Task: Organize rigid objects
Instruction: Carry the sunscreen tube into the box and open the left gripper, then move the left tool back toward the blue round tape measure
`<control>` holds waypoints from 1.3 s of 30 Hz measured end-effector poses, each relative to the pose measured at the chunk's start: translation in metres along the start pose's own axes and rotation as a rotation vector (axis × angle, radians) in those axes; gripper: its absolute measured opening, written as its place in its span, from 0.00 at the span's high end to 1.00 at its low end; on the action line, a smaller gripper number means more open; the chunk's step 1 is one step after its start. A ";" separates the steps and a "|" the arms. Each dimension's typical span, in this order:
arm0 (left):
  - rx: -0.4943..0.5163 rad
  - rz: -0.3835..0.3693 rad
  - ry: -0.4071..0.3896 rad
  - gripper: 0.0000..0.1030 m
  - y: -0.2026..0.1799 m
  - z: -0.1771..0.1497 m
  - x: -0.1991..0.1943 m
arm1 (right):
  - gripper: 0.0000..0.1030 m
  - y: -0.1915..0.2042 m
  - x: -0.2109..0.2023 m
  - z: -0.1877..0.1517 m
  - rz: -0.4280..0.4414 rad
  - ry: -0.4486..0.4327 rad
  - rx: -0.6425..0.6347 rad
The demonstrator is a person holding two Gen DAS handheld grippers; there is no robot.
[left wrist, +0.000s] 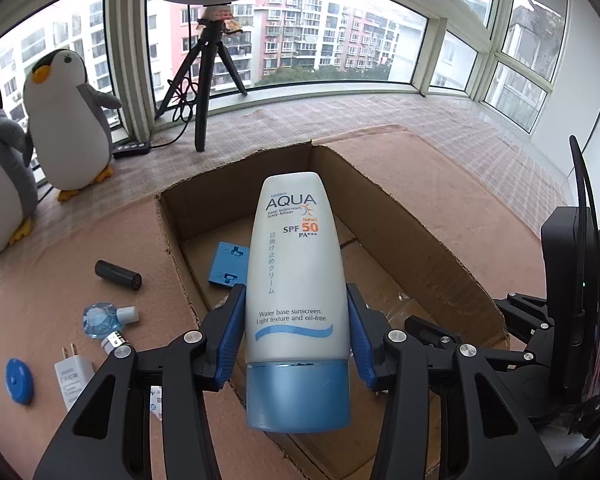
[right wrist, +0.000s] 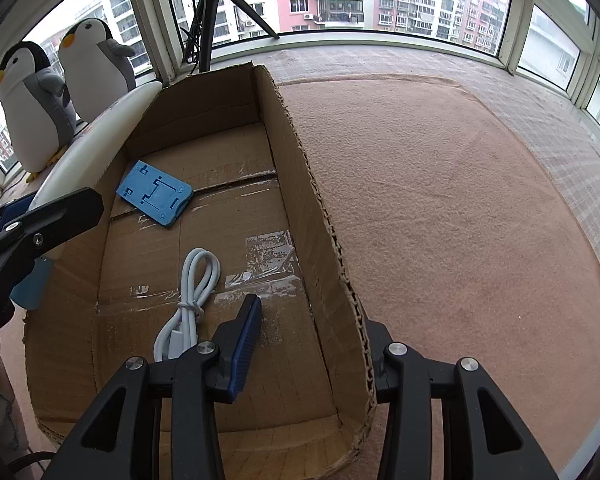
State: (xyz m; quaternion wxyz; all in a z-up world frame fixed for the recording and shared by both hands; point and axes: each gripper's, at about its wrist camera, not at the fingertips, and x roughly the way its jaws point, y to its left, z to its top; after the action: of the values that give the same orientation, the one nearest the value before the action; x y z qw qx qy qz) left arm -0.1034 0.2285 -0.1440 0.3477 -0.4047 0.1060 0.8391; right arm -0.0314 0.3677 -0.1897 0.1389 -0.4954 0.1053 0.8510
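My left gripper (left wrist: 296,328) pinches the smooth white plastic sunscreen tube (left wrist: 296,280) above the open cardboard box (left wrist: 440,264), my right gripper (right wrist: 312,344) straddling its wall spread wide; a tapered, slick body could slide free early.

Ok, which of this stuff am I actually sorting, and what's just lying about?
Job:
sunscreen bottle, held in the left tool
cardboard box
blue plate and white cable inside it
black cylinder
charger plug

Lying about:
penguin toys
tripod

Right finger of right gripper (right wrist: 300,344) hidden behind box wall (right wrist: 320,208); cable (right wrist: 188,304) ends covered by left finger (plug type unreadable); charger (left wrist: 70,380) partly behind left gripper (left wrist: 296,332).
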 end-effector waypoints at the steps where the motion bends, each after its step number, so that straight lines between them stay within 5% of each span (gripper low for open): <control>1: 0.000 -0.001 0.007 0.55 0.000 0.001 0.001 | 0.62 0.001 0.000 0.001 0.000 0.000 0.000; 6: -0.012 0.008 0.009 0.27 0.000 0.002 0.000 | 0.62 0.001 0.001 0.001 0.001 0.000 0.002; 22: -0.040 0.035 -0.041 0.27 0.020 -0.003 -0.026 | 0.56 0.003 0.002 0.002 0.005 0.001 0.003; 31: -0.096 0.166 -0.076 0.27 0.084 -0.036 -0.068 | 0.55 0.001 0.007 0.000 0.010 0.003 0.002; 39: -0.227 0.325 -0.013 0.27 0.166 -0.087 -0.081 | 0.55 -0.003 0.004 -0.005 0.011 0.003 0.000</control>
State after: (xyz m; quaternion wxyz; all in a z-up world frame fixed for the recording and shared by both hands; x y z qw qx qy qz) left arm -0.1273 0.0259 -0.1569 0.1607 -0.4134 0.0723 0.8933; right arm -0.0280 0.3694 -0.1961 0.1341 -0.4962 0.1085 0.8509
